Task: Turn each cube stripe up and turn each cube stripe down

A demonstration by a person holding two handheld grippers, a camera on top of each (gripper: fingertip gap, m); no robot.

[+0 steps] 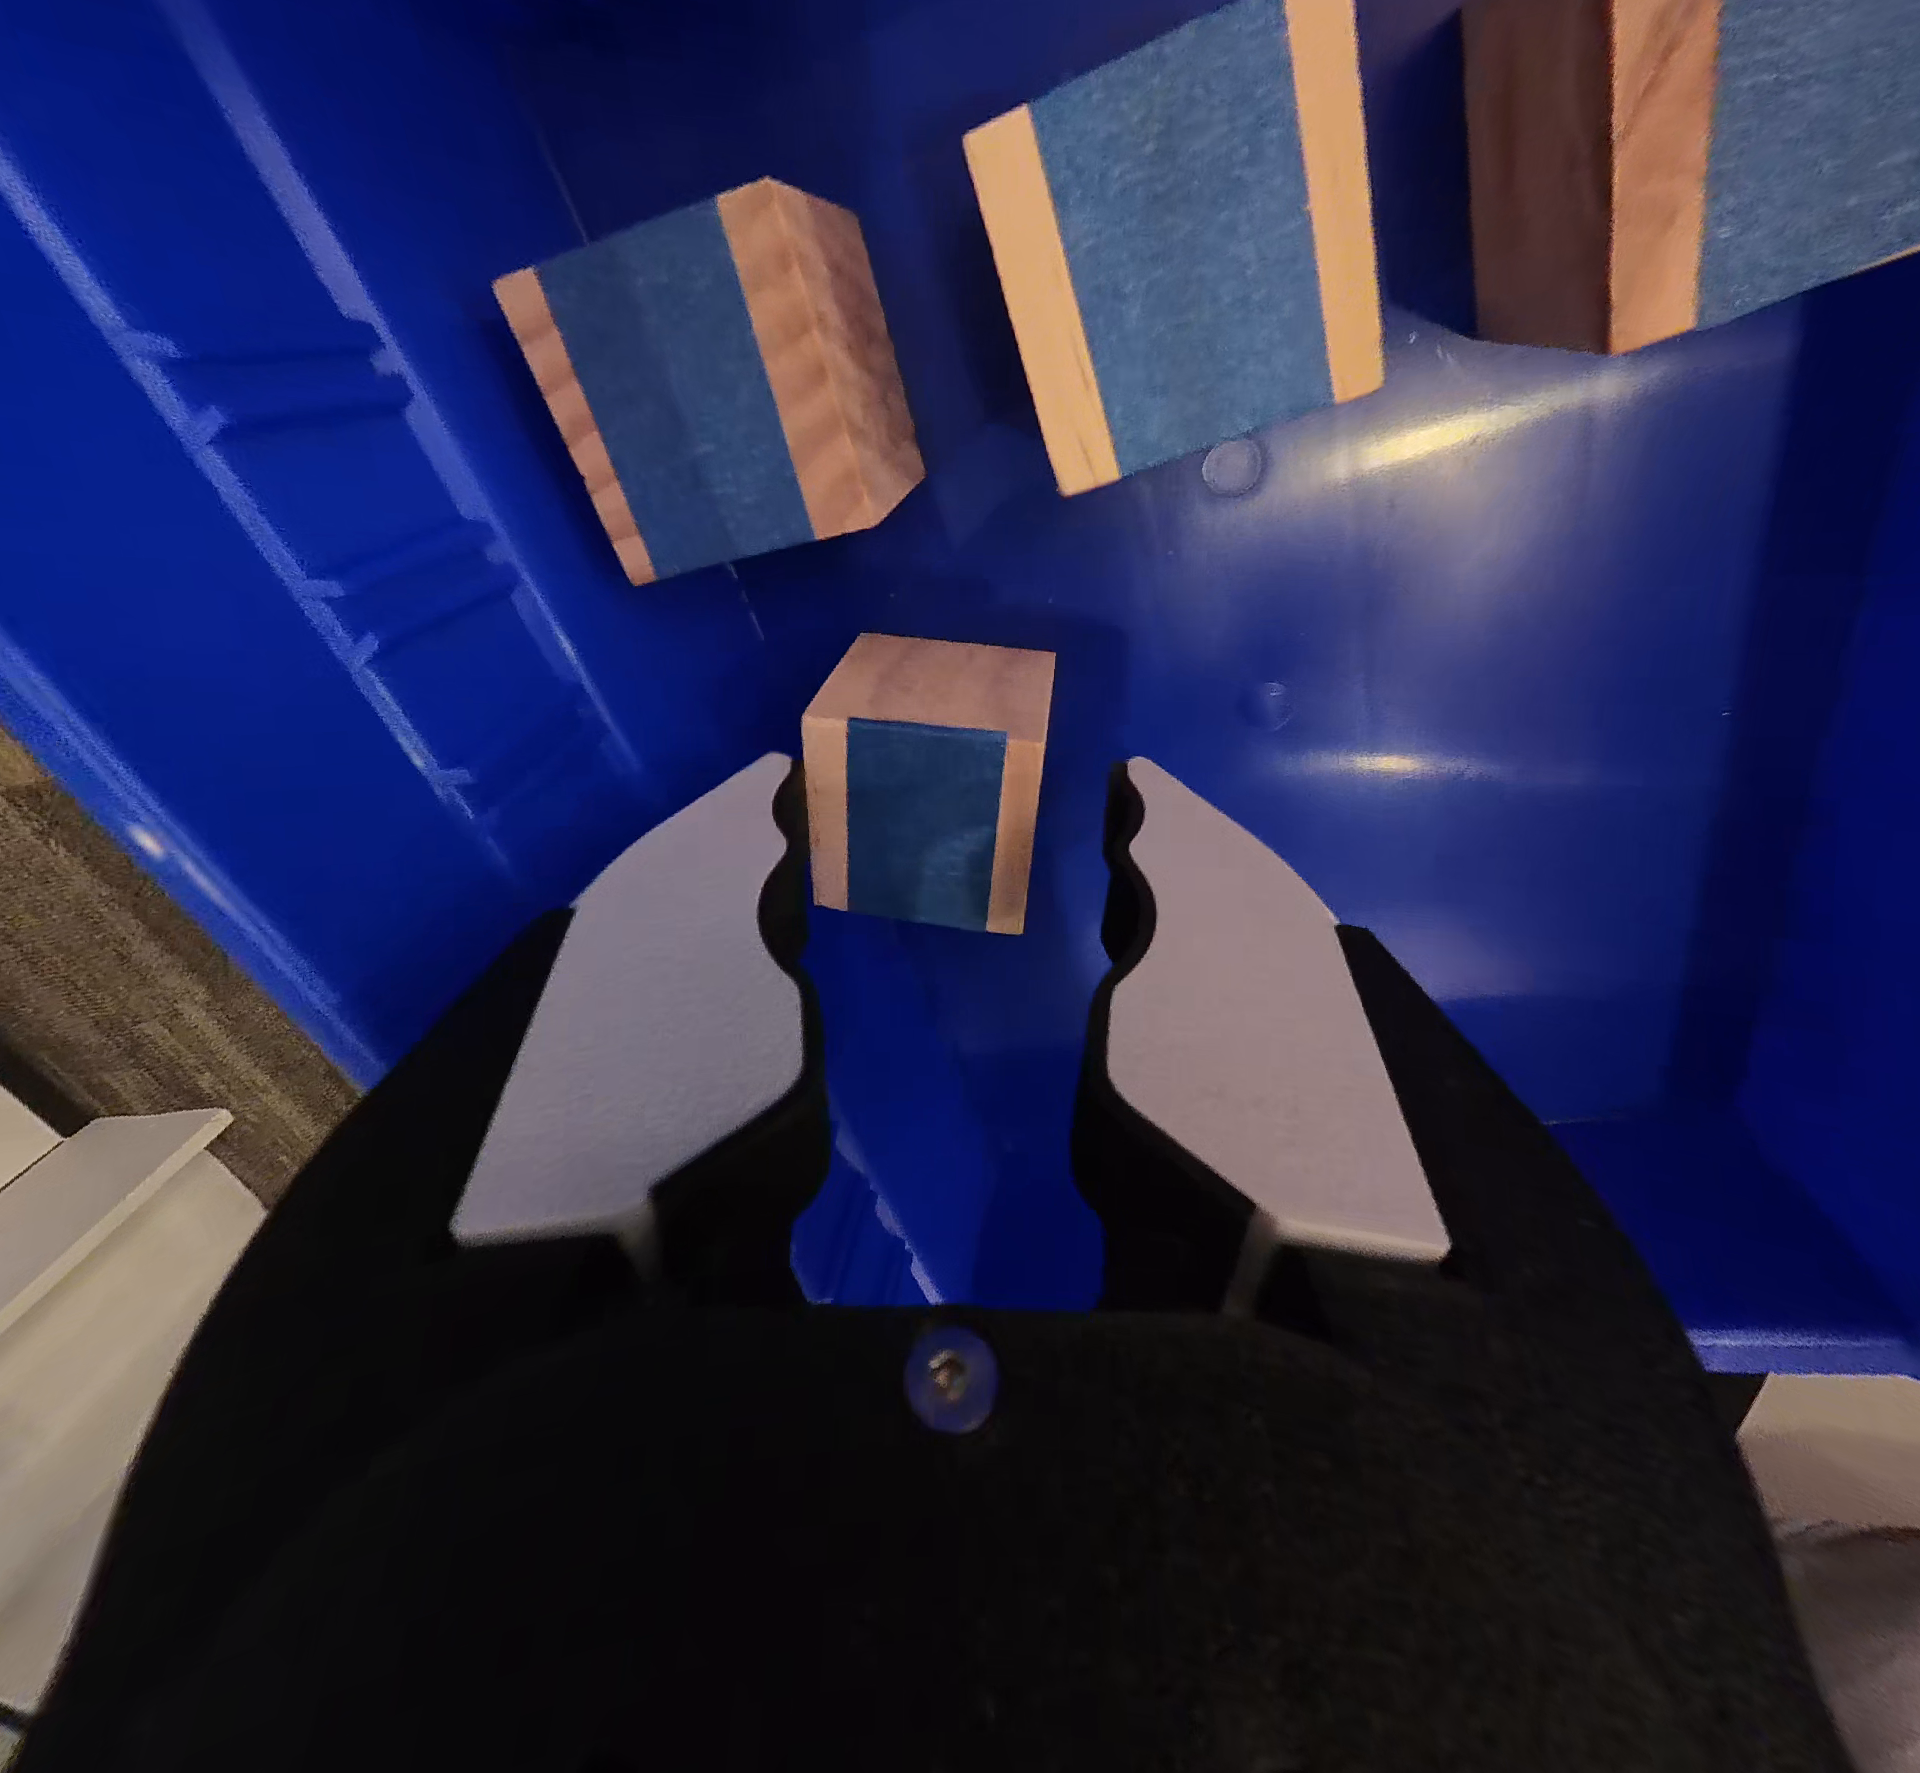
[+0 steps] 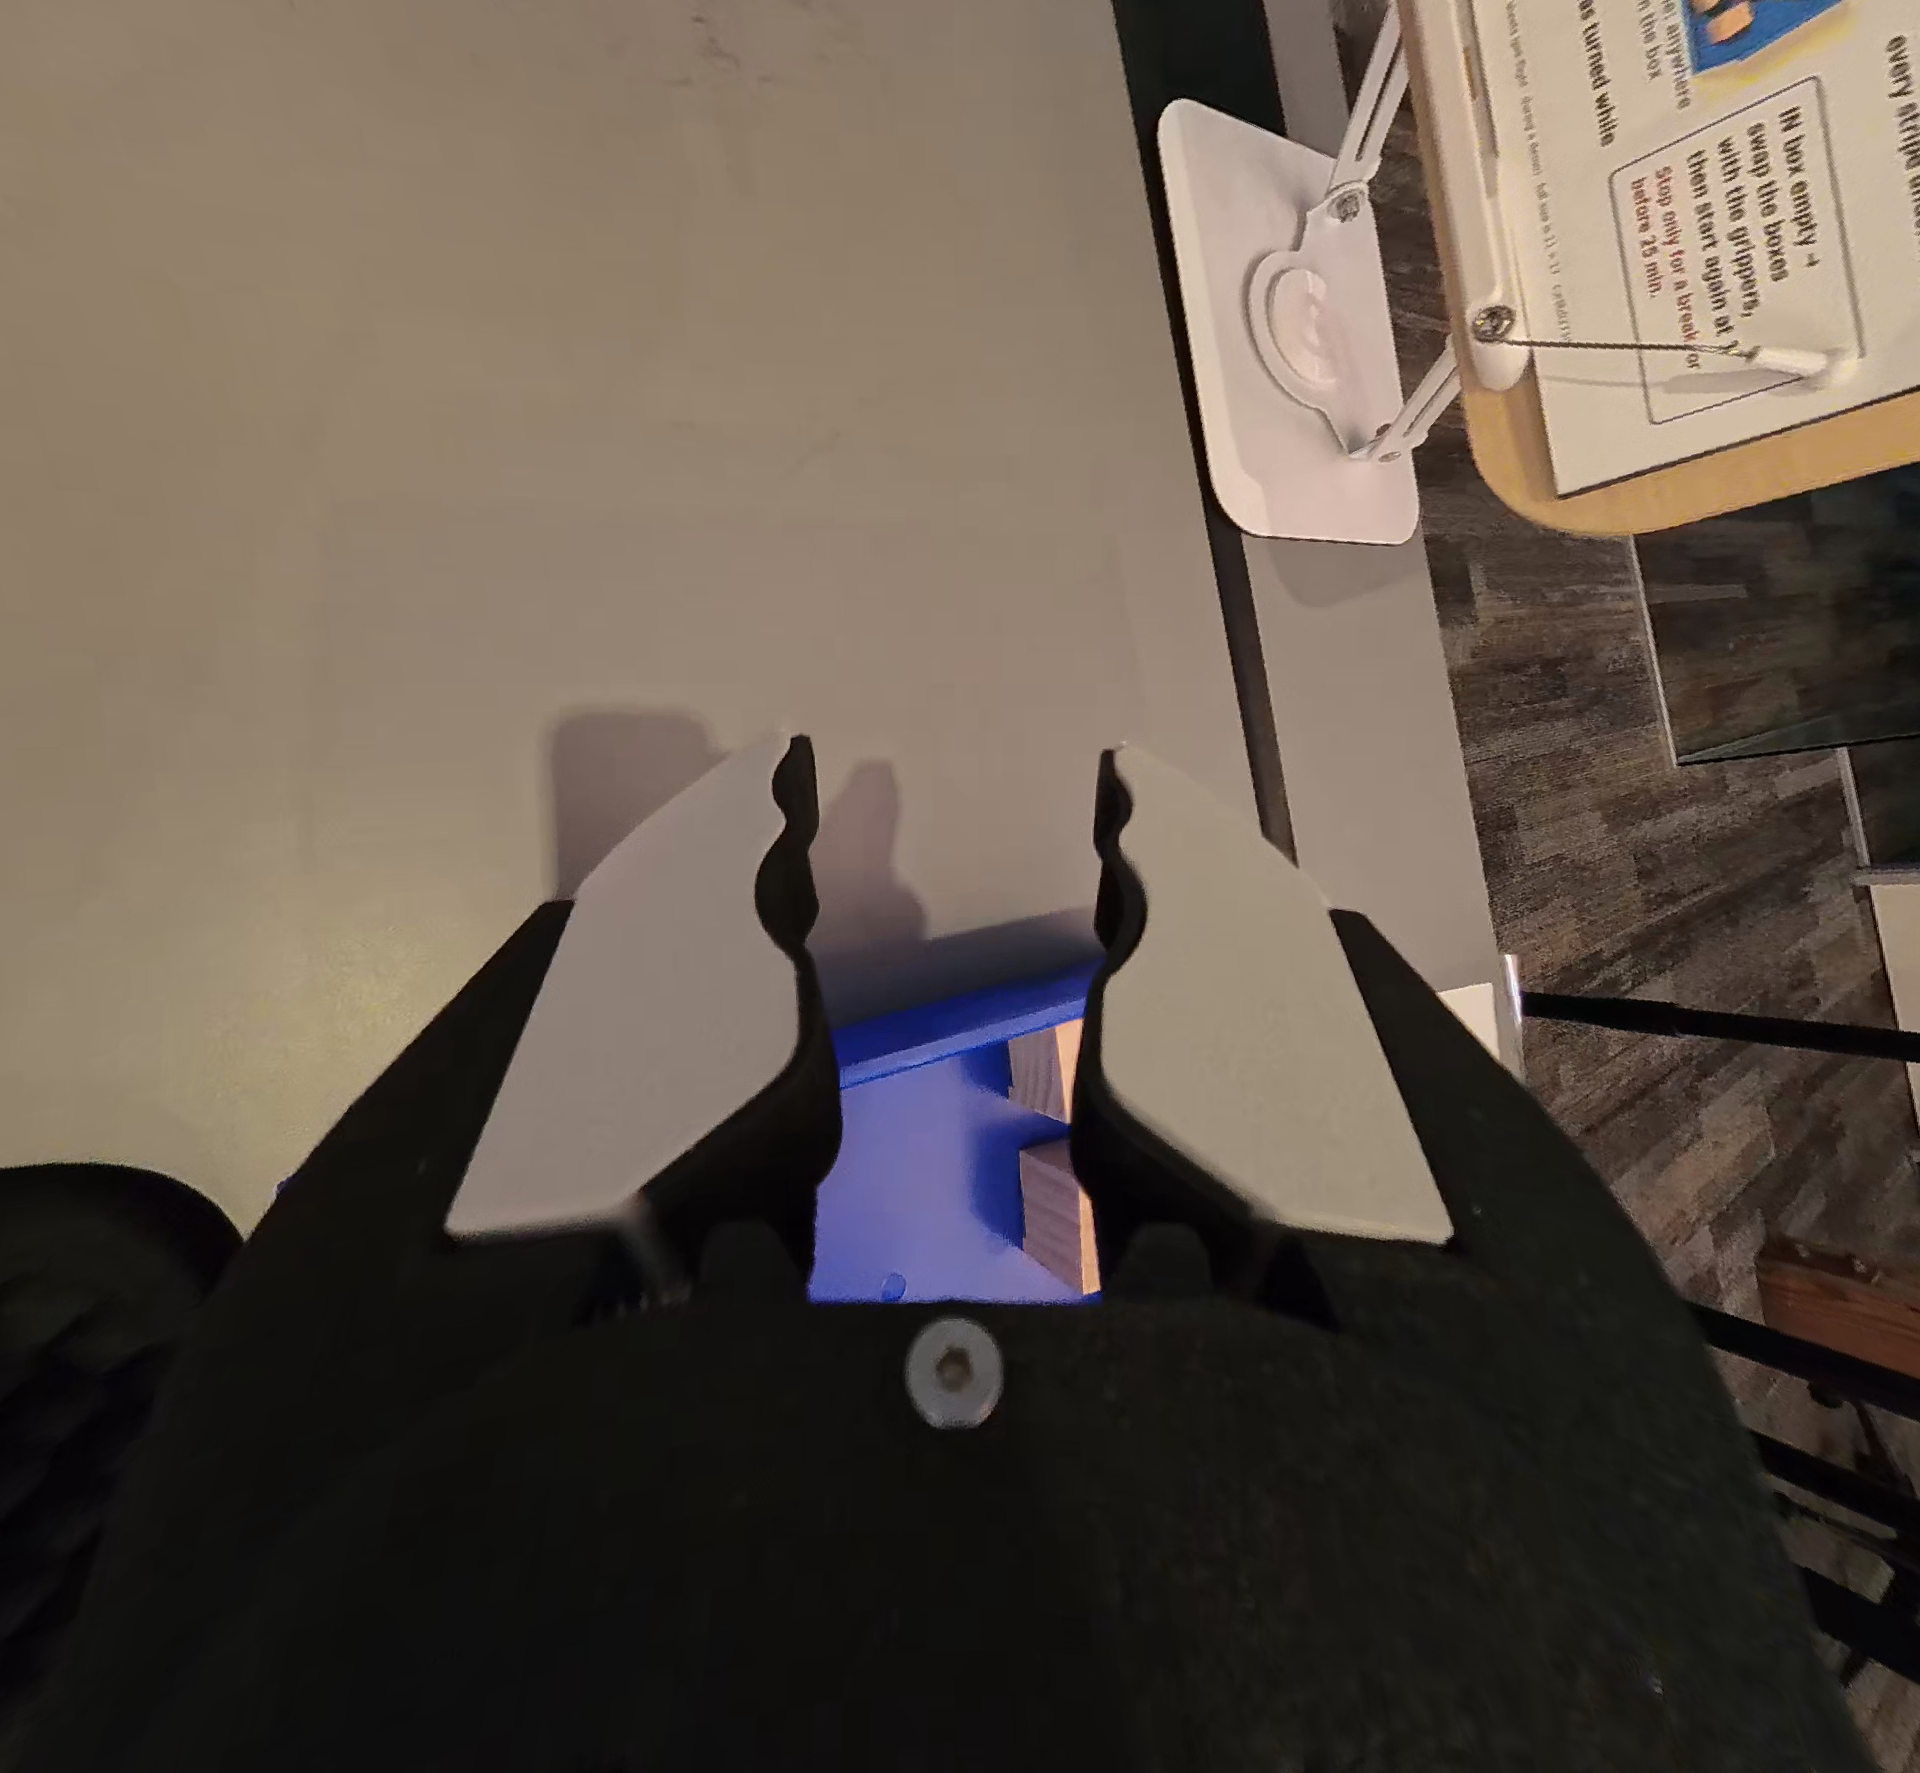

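In the left wrist view, four wooden cubes with blue tape stripes lie in a blue bin (image 1: 1455,684). All four show their stripe faces to the camera. The nearest cube (image 1: 925,819) sits between the fingertips of my left gripper (image 1: 956,778), which is open. The left fingertip is at the cube's side and the right one stands a little apart from it. The other cubes lie farther in: one on the left (image 1: 707,373), one in the middle (image 1: 1174,217), one at the top right (image 1: 1704,113). My right gripper (image 2: 956,767) is open and empty above the grey table.
In the right wrist view, the bin's rim (image 2: 935,1017) and two plain wood cubes (image 2: 1044,1069) (image 2: 1060,1214) show between the fingers. On the grey table (image 2: 520,373) stands a white stand base (image 2: 1288,321) holding an instruction board (image 2: 1662,165). Carpet floor (image 2: 1558,788) lies beyond the table edge.
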